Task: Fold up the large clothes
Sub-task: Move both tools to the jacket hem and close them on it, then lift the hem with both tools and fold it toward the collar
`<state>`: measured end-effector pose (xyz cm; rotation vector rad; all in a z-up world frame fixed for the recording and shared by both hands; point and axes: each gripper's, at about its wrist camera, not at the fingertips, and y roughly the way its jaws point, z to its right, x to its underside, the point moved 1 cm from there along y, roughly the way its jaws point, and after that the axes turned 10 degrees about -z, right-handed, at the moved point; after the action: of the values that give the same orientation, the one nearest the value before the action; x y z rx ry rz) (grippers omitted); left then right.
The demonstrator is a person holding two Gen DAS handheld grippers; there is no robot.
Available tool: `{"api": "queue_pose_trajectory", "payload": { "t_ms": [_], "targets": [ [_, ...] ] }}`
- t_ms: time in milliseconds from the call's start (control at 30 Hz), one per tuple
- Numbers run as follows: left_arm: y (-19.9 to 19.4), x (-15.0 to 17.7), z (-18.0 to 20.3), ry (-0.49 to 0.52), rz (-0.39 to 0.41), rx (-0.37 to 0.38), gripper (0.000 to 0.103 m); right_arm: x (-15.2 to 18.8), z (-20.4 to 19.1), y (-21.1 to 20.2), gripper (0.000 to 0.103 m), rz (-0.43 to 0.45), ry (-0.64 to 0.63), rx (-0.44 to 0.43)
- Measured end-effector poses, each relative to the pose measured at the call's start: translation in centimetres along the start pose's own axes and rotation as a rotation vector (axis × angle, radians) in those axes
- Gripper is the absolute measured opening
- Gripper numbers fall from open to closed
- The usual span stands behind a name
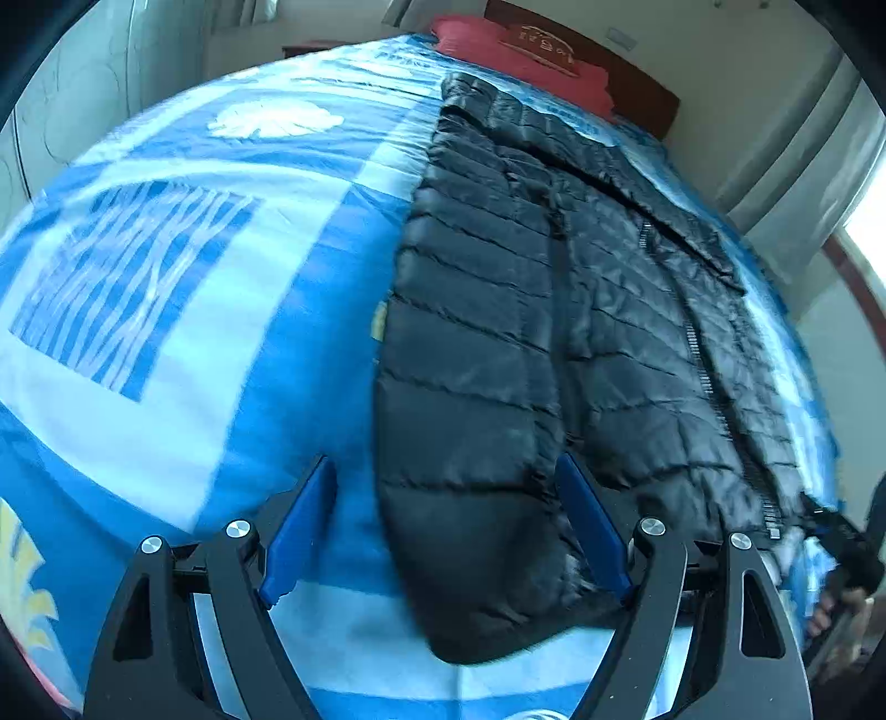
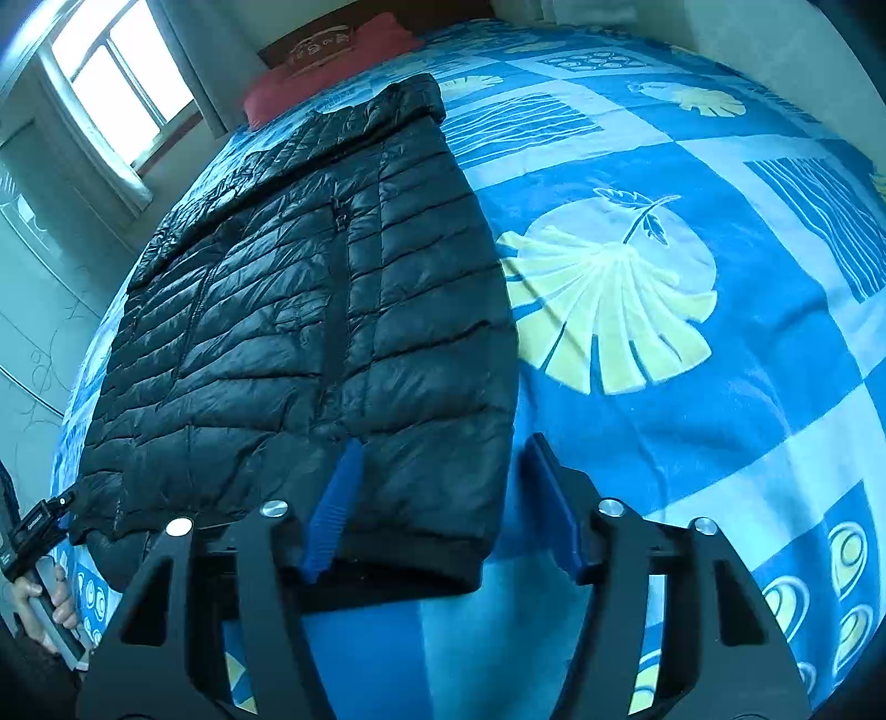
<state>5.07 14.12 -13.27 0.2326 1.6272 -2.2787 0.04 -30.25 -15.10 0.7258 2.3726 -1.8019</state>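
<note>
A black quilted puffer jacket [image 1: 554, 310] lies flat on the blue patterned bed, its hem toward me and its collar toward the pillow. My left gripper [image 1: 448, 476] hangs open over the hem's left corner, and that corner lies between the blue pads [image 1: 587, 515] without being pinched. In the right wrist view the same jacket [image 2: 310, 310] fills the left half. My right gripper [image 2: 446, 457] stands open over the hem's right corner. Its left pad [image 2: 338, 498] is above the fabric and its right pad is off the edge, over the sheet. Each view shows the other gripper [image 2: 41, 523] at its edge.
The bed sheet [image 2: 692, 387] spreads wide beside the jacket. A red pillow [image 1: 515, 50] and a dark headboard [image 1: 637, 77] sit at the far end. A window [image 2: 116, 83] with curtains is on one side and pale wardrobe doors [image 1: 72, 111] on the other.
</note>
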Motion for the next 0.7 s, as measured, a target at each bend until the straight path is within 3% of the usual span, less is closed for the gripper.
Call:
{"api": "queue_pose_trajectory", "payload": {
  "t_ms": [200,267,300,367,400,500,533,633,700],
  "targets": [
    [0.3,0.3,0.2,-0.025,0.007,0.027,0.07,-0.2,0.2,0.0,0.053,-0.008,-0.037,-0.017],
    [0.3,0.3,0.1,-0.034,0.01,0.035,0.07,-0.5,0.7,0.1,0.056,-0.003,-0.025,-0.044],
    [0.3,0.2,0.0,-0.036,0.01,0.039,0.07,-0.6,0.9,0.2,0.063,0.0,-0.016,-0.057],
    [0.4,0.1,0.0,-0.038,0.009,0.046,0.068,-0.6,0.8,0.4,0.064,-0.008,-0.018,-0.055],
    [0.3,0.2,0.0,-0.04,0.013,0.053,0.054,-0.5,0.4,0.2,0.061,-0.006,-0.039,-0.029],
    [0.4,0.5,0.2,-0.05,0.008,0.092,0.036,0.0,-0.1,0.0,0.037,-0.002,-0.063,-0.028],
    [0.4,0.7,0.3,-0.044,0.011,0.088,0.034,0.2,-0.1,0.1,0.029,-0.007,-0.051,-0.05],
    [0.3,0.8,0.4,-0.051,0.02,0.097,0.026,0.4,-0.3,-0.1,0.023,0.009,-0.044,-0.058],
    [0.1,0.8,0.3,-0.074,0.028,0.114,0.018,0.4,-0.2,-0.5,0.014,0.017,-0.031,-0.112]
  ]
}}
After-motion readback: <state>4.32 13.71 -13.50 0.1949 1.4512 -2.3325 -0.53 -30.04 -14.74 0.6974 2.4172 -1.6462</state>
